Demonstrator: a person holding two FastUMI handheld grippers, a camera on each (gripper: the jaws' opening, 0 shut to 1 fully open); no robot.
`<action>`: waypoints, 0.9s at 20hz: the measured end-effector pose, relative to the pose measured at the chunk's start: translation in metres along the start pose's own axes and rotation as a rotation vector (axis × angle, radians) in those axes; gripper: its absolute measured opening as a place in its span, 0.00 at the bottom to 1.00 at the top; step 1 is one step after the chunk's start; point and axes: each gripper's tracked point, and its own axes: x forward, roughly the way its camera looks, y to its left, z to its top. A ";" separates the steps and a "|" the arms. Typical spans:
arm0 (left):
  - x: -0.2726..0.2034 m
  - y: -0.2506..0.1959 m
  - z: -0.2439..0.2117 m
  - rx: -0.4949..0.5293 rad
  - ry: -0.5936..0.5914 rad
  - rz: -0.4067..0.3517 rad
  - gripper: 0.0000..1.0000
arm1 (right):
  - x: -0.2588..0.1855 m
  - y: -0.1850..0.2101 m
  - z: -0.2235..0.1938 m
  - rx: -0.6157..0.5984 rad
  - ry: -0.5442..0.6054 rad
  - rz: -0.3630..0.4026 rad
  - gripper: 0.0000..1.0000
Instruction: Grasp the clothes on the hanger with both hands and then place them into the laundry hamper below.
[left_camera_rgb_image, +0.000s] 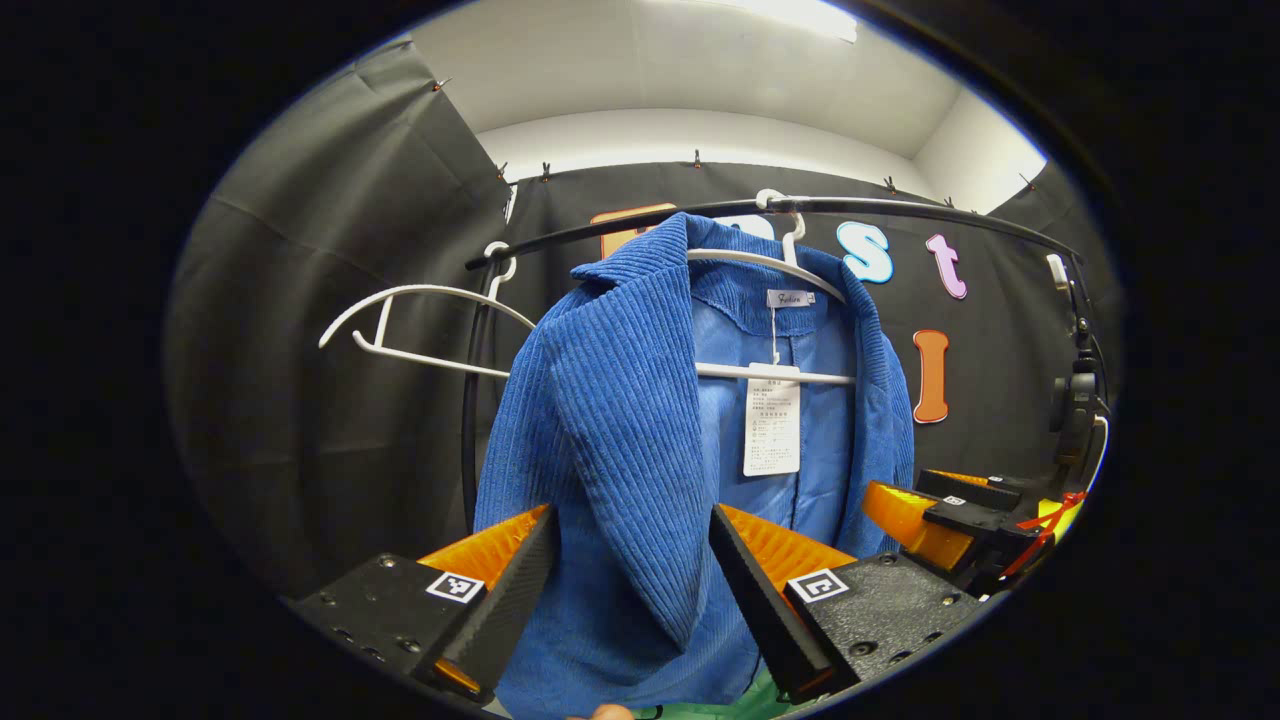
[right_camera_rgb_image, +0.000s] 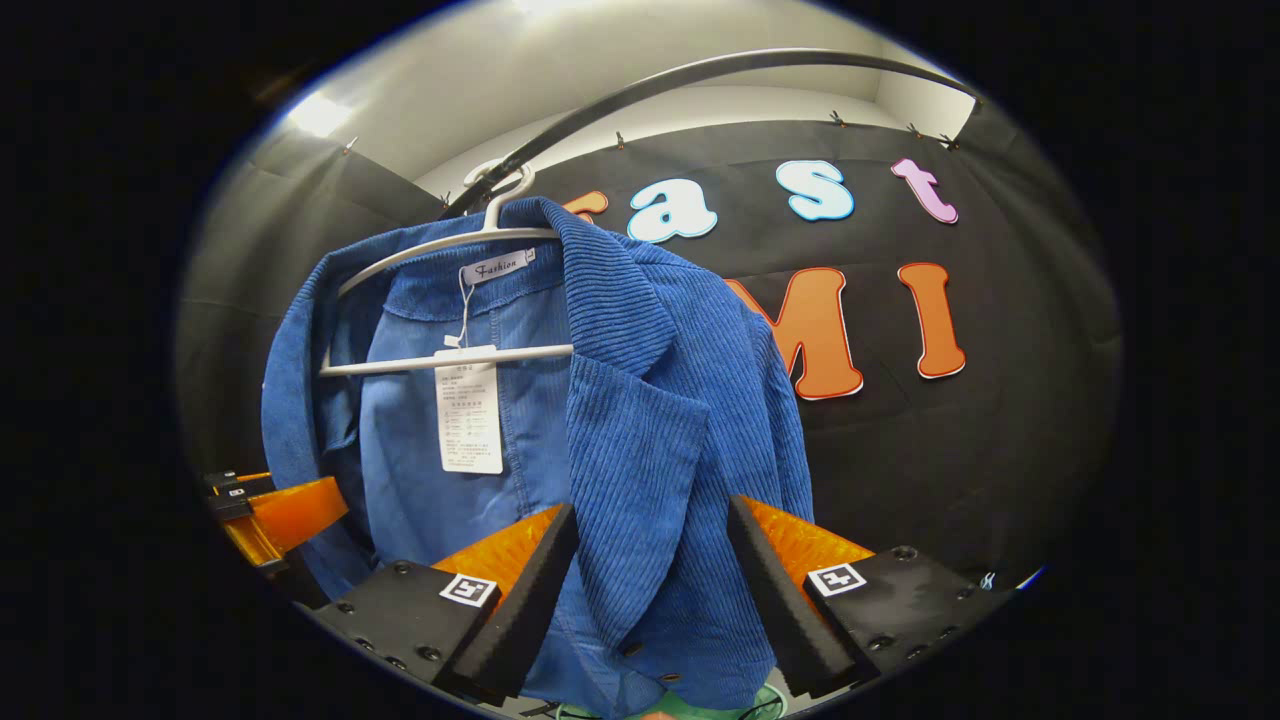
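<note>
Both grippers, left (left_camera_rgb_image: 632, 580) and right (right_camera_rgb_image: 650, 590), spread wide around front panels of the blue corduroy jacket (left_camera_rgb_image: 620, 420), which hangs on a white hanger (right_camera_rgb_image: 440, 300) from the black rail (left_camera_rgb_image: 780, 207).

Each tool (left_camera_rgb_image: 632, 580) carries black textured blocks with screw holes and small square black-and-white markers.

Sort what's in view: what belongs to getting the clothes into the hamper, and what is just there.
For the job:
jacket
its hanger
left gripper, open around the front panel
right gripper, open around the other panel

Just there:
empty hanger
rail
paper tag
</note>
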 end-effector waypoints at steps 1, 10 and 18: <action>0.004 0.001 0.000 0.002 0.001 0.003 0.98 | 0.006 -0.003 0.001 0.000 0.000 -0.008 0.98; 0.020 0.008 0.000 -0.003 -0.004 0.044 0.84 | 0.035 0.000 -0.002 0.059 0.039 0.029 0.88; 0.012 0.001 0.001 0.038 0.018 -0.033 0.07 | 0.033 -0.003 0.006 0.107 0.031 0.088 0.19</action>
